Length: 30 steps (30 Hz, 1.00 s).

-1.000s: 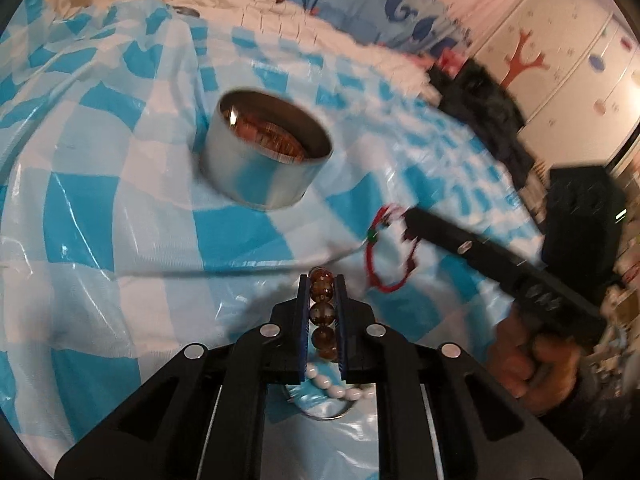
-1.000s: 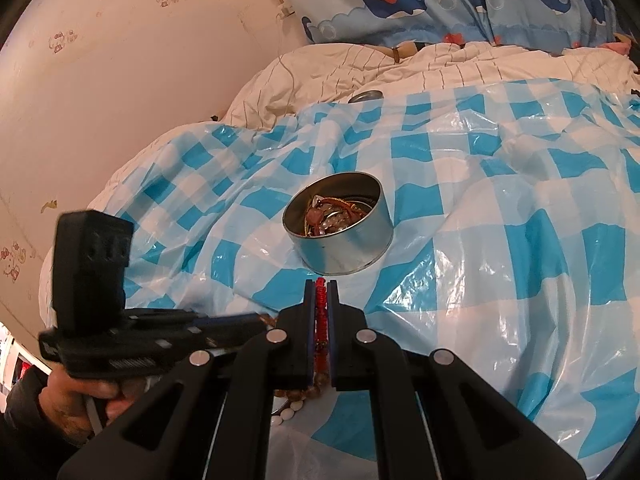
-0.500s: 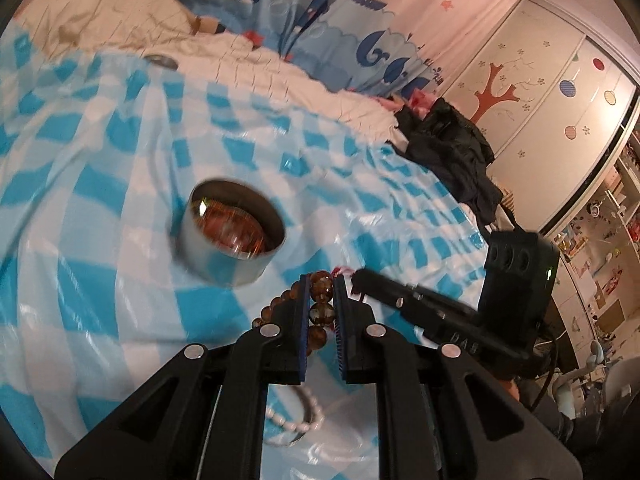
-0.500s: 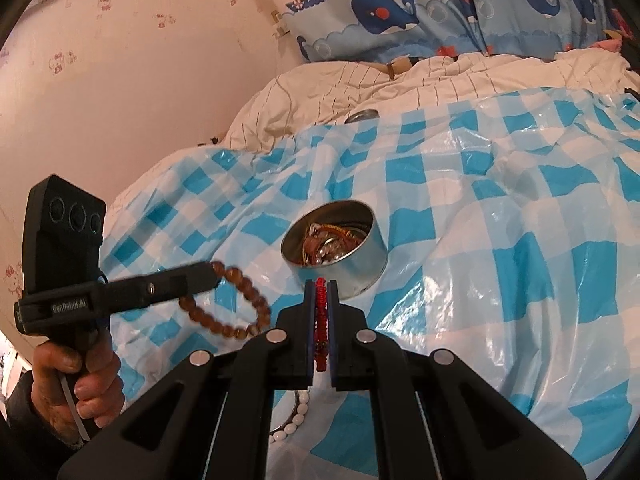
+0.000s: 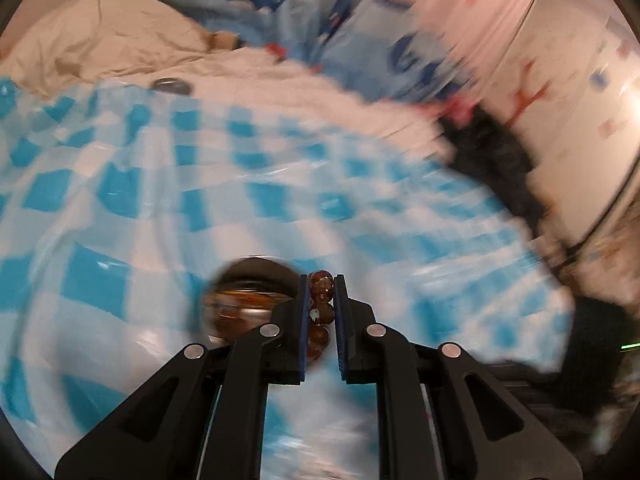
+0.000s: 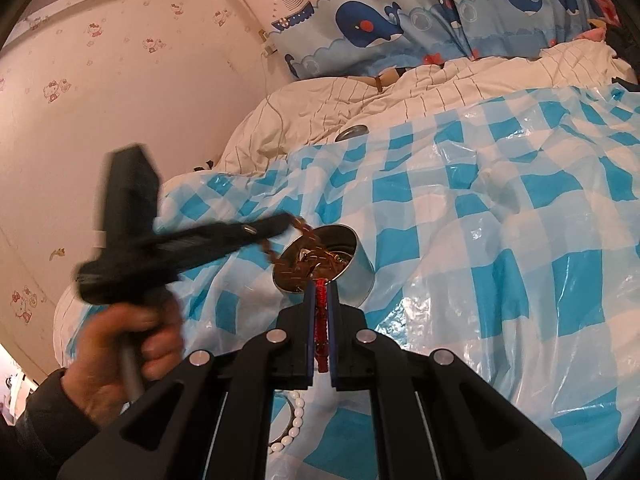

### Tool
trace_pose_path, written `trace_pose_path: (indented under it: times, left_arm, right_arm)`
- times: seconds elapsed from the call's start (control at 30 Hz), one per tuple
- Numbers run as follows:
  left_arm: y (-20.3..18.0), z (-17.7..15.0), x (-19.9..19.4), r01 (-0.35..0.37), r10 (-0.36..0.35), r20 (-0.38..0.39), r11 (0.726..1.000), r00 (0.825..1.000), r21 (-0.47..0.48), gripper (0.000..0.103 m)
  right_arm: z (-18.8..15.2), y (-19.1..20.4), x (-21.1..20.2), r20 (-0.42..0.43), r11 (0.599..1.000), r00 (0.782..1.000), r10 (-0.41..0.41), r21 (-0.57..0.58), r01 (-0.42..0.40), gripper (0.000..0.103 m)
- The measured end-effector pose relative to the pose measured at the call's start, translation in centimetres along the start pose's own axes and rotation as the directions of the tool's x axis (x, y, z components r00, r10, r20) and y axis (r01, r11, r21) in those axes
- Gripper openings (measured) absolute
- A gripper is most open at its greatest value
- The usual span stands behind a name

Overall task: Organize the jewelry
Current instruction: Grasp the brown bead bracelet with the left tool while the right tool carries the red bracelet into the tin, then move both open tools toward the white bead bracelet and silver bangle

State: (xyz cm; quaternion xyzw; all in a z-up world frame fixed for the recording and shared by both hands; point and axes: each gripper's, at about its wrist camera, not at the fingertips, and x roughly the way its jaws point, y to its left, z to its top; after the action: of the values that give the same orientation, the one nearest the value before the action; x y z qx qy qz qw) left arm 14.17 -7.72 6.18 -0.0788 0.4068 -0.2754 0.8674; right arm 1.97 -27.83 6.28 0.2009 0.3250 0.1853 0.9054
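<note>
Brown glassy beads fill the gap of the left gripper (image 5: pixel 320 312), whose jaws pinch the amber bead bracelet (image 5: pixel 320 304); in the right wrist view this same bracelet hangs as a blurred loop from the tip of the left tool, right over the near-left edge of the metal tin (image 6: pixel 352 264). The picture from the left wrist is strongly smeared, so the exact height above the tin cannot be told. The tin stands on the blue and white checked plastic sheet (image 6: pixel 520 240) and already holds some brown jewelry. To the right of it, the right gripper (image 6: pixel 321 320) has its jaws pressed on a red cord bracelet (image 6: pixel 320 312), with the cord lying along the fingers and pointing toward the near wall of the tin. It seems the left gripper is the nearer one to the opening, so its bracelet would probably go in first. A white pearl strand (image 6: pixel 294 420) lies on the sheet under the right tool, well short of the tin.
</note>
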Motion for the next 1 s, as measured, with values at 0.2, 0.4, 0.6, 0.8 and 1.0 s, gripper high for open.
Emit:
trace_pose_path:
  times: [0.2, 0.4, 0.6, 0.8, 1.0]
  left_arm:
    - [1.6, -0.5, 0.5, -0.168, 0.169, -0.042, 0.986, 0.985, 0.023, 0.012]
    - [2.2, -1.5, -4.8, -0.12, 0.121, 0.021, 0.993, 0.992, -0.013, 0.028]
    - [3.3, -5.5, -8.1, -0.129, 0.131, 0.02, 0.989, 0.991, -0.067, 0.043]
    - [2.4, -8.6, -7.8, -0.14, 0.14, -0.018, 0.989, 0.99, -0.051, 0.053]
    - [0.9, -10.2, -7.0, -0.238, 0.238, -0.009, 0.971, 0.971, 0.013, 0.066]
  right_arm:
    - [1.4, 0.6, 1.7, 0.0, 0.999, 1.0, 0.03, 0.012, -0.03, 0.006]
    - [4.1, 2.0, 4.7, 0.006, 0.996, 0.996, 0.089, 0.013, -0.09, 0.006]
    - [3.8, -0.6, 7.1, -0.047, 0.997, 0.997, -0.063, 0.051, 0.065, 0.03]
    - [-0.8, -0.8, 2.6, -0.088, 0.993, 0.99, -0.108, 0.035, 0.111, 0.05]
    - [-5.6, -1.1, 2.5, -0.149, 0.979, 0.97, -0.194, 0.041, 0.202, 0.054]
